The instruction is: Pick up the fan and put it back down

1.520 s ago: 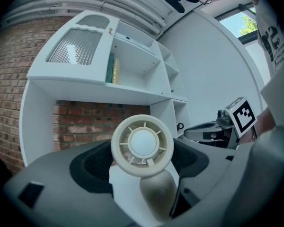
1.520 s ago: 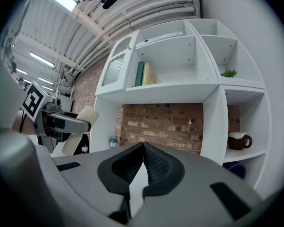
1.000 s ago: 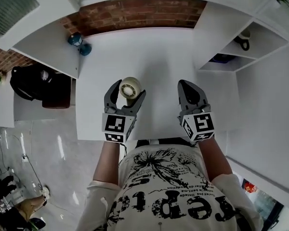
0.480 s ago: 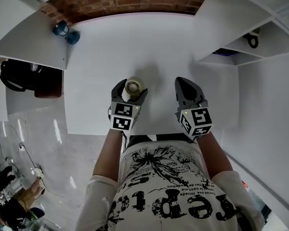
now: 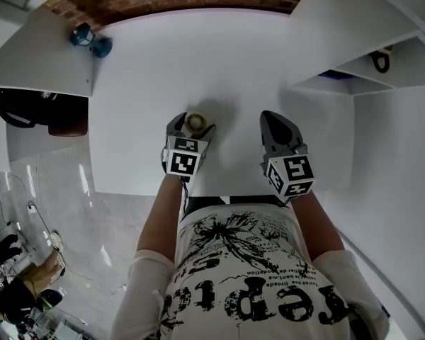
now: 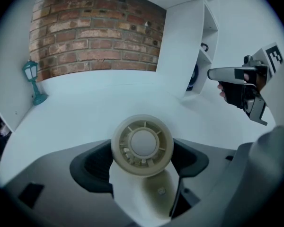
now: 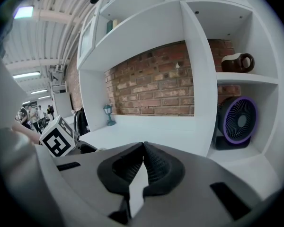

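Observation:
A small cream round fan [image 6: 142, 144] on a cream stand sits between my left gripper's dark pads, which press on both its sides. In the head view the fan [image 5: 195, 122] shows at the tip of the left gripper [image 5: 190, 127], over the white table [image 5: 163, 69] near its front edge. I cannot tell whether its base touches the table. My right gripper [image 5: 276, 129] is level with the left one, a short way to its right, jaws together and holding nothing; in its own view the right gripper [image 7: 143, 148] has its pads meeting at the tips.
A teal lantern ornament [image 5: 85, 37] stands at the table's back left. White shelving [image 7: 199, 70] rises on the right, with a purple fan [image 7: 237, 121] in a lower cubby and a brown mug [image 7: 234, 63] above it. A brick wall [image 6: 94, 37] backs the table.
The left jaws, spread wide around the fan a second ago, have drawn in onto its sides. Both grippers sit slightly higher in the head view; the right one stays shut.

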The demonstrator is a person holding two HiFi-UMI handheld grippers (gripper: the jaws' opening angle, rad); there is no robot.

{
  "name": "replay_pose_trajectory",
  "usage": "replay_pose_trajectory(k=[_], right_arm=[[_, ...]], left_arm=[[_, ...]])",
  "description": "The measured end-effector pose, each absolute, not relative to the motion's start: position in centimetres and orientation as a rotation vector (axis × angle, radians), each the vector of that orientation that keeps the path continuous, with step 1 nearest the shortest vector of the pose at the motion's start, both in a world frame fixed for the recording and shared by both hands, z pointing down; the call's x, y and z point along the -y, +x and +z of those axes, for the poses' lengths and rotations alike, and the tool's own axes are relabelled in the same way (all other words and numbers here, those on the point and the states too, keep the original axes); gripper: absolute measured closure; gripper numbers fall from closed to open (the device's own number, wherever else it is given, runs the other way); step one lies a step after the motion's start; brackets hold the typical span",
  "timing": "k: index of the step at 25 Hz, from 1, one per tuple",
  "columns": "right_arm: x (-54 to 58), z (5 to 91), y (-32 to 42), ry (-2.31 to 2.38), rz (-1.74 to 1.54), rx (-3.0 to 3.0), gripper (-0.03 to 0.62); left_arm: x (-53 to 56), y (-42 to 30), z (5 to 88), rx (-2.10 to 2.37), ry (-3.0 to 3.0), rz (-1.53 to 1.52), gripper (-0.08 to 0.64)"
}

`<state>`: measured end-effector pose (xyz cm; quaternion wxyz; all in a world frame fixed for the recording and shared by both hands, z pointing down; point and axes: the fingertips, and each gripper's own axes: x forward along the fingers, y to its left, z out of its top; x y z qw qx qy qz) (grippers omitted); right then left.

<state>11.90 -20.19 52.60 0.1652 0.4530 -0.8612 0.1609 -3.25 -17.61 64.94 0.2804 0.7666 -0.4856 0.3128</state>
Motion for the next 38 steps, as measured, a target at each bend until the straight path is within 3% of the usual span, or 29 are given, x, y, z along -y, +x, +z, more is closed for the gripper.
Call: replay_pose_trajectory(k=[22, 28, 35, 37, 38], right_arm=[[20.3, 51.9, 11.8, 1.297, 0.402, 2.452, 0.577], [19.5, 50.1, 11.4, 1.365, 0.377, 2.458, 0.577], [18.2, 46.3, 9.9, 1.451, 0.304, 2.513, 0.577], [17.4, 45.2, 9.4, 1.465, 0.283, 2.523, 0.577], [17.0, 44.7, 9.2, 1.47, 0.27, 2.531, 0.577]], left_arm=[[18.2, -3.1, 66.4, 1.301, 1.957, 0.844, 0.176], [18.7, -3.5, 62.2, 1.328, 2.063, 0.769, 0.177], [18.8, -3.8, 51.8, 1.396, 2.321, 0.469, 0.183], [18.0, -4.4, 49.3, 1.416, 2.358, 0.433, 0.222], [17.7, -4.8, 48.1, 1.441, 2.374, 0.412, 0.304]])
